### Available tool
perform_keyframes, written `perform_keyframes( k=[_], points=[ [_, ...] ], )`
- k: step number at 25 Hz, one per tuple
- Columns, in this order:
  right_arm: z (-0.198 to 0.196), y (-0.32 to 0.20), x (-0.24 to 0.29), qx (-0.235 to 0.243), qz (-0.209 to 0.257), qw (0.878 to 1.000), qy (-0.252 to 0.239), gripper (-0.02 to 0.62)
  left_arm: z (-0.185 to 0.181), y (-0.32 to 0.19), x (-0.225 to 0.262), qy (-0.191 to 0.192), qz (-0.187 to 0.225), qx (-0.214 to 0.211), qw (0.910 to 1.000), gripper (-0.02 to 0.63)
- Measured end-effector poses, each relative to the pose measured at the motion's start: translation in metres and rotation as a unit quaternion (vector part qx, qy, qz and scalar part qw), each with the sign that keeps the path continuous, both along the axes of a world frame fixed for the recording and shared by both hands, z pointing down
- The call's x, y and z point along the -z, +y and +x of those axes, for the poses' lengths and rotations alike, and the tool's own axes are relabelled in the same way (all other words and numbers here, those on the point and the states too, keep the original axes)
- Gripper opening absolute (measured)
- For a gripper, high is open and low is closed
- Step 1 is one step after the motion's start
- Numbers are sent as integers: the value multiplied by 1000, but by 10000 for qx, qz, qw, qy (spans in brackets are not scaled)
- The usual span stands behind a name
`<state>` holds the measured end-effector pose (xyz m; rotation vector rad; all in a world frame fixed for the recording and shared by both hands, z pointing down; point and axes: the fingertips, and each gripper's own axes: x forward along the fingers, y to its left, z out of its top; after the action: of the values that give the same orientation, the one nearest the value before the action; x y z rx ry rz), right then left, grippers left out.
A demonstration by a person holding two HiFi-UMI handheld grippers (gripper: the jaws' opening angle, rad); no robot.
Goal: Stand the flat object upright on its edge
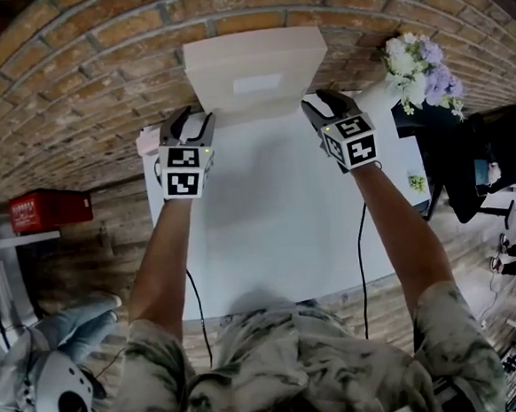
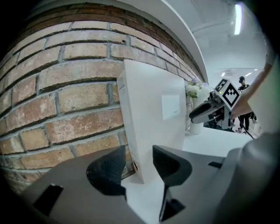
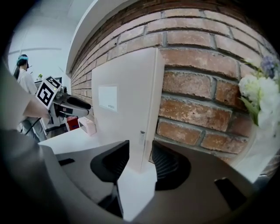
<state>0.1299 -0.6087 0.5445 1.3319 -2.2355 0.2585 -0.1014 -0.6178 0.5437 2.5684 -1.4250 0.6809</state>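
A flat white box (image 1: pixel 256 72) with a small label stands upright on its edge at the far side of the white table (image 1: pixel 278 235), close against the brick wall (image 1: pixel 71 91). My left gripper (image 1: pixel 191 119) is at its lower left corner and my right gripper (image 1: pixel 321 105) at its lower right corner. In the left gripper view the box (image 2: pixel 151 118) has its end edge between my jaws (image 2: pixel 138 151), with a gap on the wall side. In the right gripper view the box (image 3: pixel 124 100) sits between the right gripper's jaws (image 3: pixel 140 146), and the pads stand off it.
White and lilac flowers in a white vase (image 1: pixel 421 72) stand at the table's far right corner. A small pink object (image 3: pixel 87 126) lies at the far left by the wall. A red case (image 1: pixel 49 208) sits left of the table. Cables hang off the near edge.
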Motion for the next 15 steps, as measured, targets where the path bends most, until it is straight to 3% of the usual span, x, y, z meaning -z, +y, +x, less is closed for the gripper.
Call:
perform_keyframes(
  k=[7,15],
  points=[
    [-2,52,24,116,142,9997,-149,160,-5,51,17,182,-50,168,9997,190],
    [-1,130,61,273,434,9980,-379,116,28,138,49,716,-215,63,9972,189]
  ],
)
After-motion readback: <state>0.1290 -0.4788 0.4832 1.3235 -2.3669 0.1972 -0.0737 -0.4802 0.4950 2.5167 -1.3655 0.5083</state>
